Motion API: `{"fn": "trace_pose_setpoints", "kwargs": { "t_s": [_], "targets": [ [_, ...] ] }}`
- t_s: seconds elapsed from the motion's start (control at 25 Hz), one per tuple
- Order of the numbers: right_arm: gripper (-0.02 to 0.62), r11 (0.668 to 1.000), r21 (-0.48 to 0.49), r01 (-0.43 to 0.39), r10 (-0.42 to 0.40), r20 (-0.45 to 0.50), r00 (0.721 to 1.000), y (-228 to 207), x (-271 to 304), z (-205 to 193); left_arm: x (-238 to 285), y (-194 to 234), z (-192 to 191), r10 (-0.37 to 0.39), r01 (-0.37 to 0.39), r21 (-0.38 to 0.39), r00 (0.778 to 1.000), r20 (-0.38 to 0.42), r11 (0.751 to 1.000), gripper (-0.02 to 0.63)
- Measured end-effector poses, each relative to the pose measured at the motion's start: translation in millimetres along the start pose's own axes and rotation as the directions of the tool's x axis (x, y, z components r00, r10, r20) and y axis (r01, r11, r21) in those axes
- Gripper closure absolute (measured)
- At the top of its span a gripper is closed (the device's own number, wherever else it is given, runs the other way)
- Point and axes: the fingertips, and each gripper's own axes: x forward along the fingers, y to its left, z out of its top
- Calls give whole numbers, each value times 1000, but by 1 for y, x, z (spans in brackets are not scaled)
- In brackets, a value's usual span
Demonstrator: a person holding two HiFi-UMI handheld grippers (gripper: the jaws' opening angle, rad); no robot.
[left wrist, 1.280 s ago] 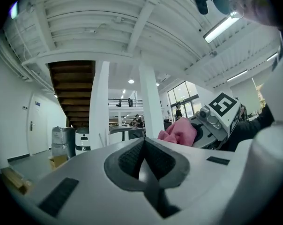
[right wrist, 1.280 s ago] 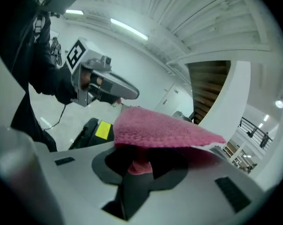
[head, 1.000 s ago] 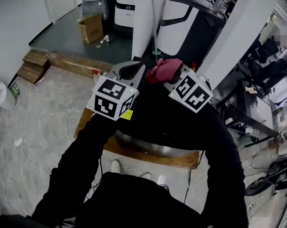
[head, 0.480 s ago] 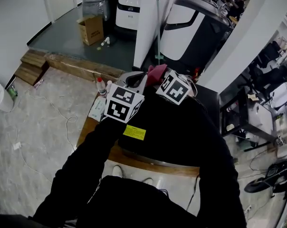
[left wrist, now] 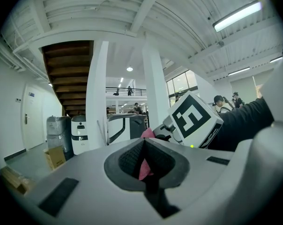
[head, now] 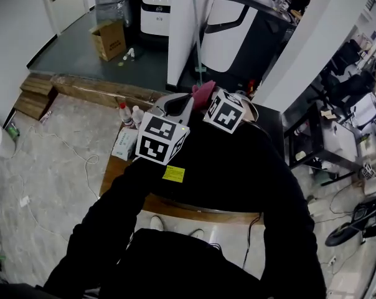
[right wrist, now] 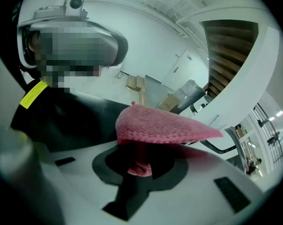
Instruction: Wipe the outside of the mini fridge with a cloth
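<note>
Stone floor [head: 51,167] below; right tongs [right wrist: 140,150] clamp pink cloth [right wrist: 162,125].

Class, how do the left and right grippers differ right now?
The right gripper is shut on the pink cloth, which fans over its jaws; the left gripper shows only a pink sliver between near-closed jaws, grip unclear. In the head view the left looks nearer. Both hover over the fridge.
</note>
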Motion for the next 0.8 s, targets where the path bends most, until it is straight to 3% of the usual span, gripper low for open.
{"fn": "trace_pose_setpoints", "kwargs": {
  "t_s": [0.24,0.52,0.8],
  "targets": [
    [514,998,49,46,-43,-57,997,-6,-34,-64,23,-53,-3,-64,64,5,997,-33,998,603],
    [514,990,96,102,-89,-133,987,-11,-85,-149,43,-121,17,-115,116,24,993,-18,993,603],
    [514,978,138,157,-127,-204,971,-16,-136,-233,51,-173,28,-121,121,37,993,-16,992,603]
  ]
}}
